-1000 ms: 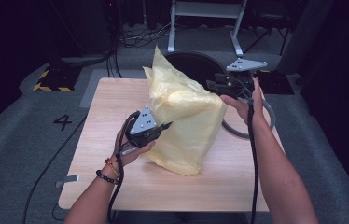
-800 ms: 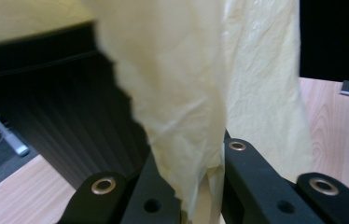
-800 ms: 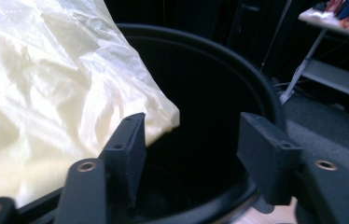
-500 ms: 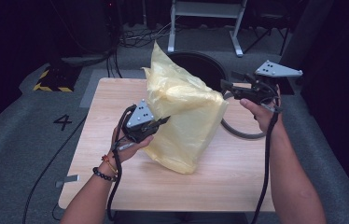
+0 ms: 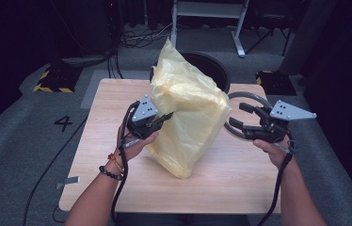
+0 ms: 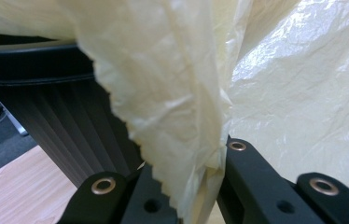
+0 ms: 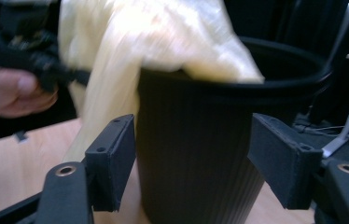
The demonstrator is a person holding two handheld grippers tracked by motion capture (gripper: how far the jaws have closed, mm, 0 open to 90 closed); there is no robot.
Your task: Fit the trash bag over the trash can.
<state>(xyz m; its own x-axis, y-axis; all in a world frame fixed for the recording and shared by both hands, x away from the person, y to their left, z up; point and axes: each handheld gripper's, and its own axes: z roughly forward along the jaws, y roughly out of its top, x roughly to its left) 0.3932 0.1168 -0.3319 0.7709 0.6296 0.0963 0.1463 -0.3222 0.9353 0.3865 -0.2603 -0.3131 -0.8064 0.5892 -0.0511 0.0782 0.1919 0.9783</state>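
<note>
Yellow crinkled plastic bin liner (image 5: 188, 117) is draped over the black ribbed plastic bin (image 7: 200, 140) on the wooden table (image 5: 240, 183). Left gripper (image 5: 162, 117) is clamped on a liner edge; right gripper (image 5: 240, 117), jaws just been opening with nothing pinched, faces the bin wall. We should keep left tension and grab the opposite hem near the rim

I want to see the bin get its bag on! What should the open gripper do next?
Probably move the right gripper in to pinch the yellow bag on its free side. Its jaws have just been opening, nothing is between them, and the left gripper pinches the other edge over the black bin.
</note>
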